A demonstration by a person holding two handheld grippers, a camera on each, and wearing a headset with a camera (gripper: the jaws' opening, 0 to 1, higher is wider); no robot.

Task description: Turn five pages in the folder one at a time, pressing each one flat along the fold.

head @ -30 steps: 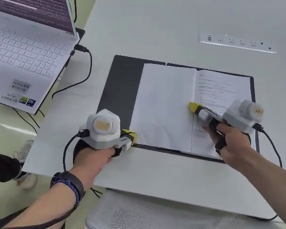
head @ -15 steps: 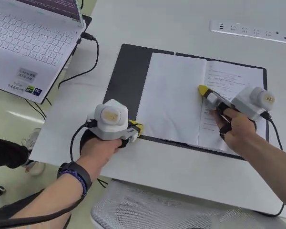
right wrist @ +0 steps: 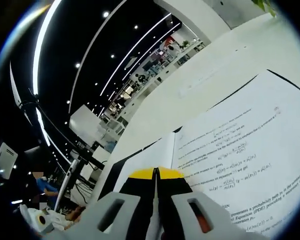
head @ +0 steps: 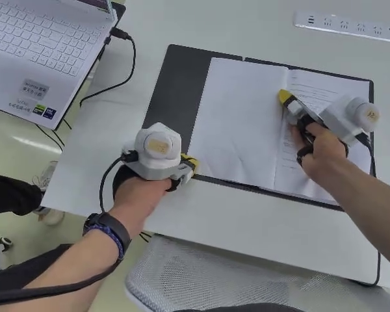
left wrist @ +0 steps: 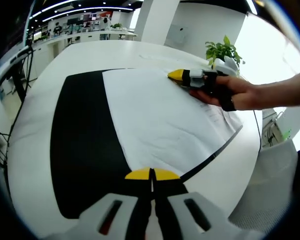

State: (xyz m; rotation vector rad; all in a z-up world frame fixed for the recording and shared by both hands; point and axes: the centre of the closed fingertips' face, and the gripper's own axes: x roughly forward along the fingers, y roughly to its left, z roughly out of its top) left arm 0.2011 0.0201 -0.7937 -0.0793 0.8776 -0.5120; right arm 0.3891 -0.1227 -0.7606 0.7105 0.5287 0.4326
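An open black folder [head: 172,91] lies on the white table with a blank turned page [head: 240,123] on its left half and a printed page [head: 328,97] on its right. My right gripper [head: 285,97] is shut, its yellow tips resting on the paper at the fold near the folder's far end. In the right gripper view the shut tips [right wrist: 156,173] sit at the fold beside the printed page [right wrist: 240,155]. My left gripper [head: 190,162] is shut and empty at the folder's near left corner; in the left gripper view its tips [left wrist: 152,174] rest over the black cover [left wrist: 80,155].
A white laptop [head: 39,45] stands at the far left with a black cable [head: 114,78] running toward the folder. A white power strip [head: 351,26] lies at the far right. The table's near edge [head: 247,240] is just below the folder.
My right gripper has slid along the fold away from me, toward the folder's far end. The left gripper has stayed at the near left corner. The head camera has shifted.
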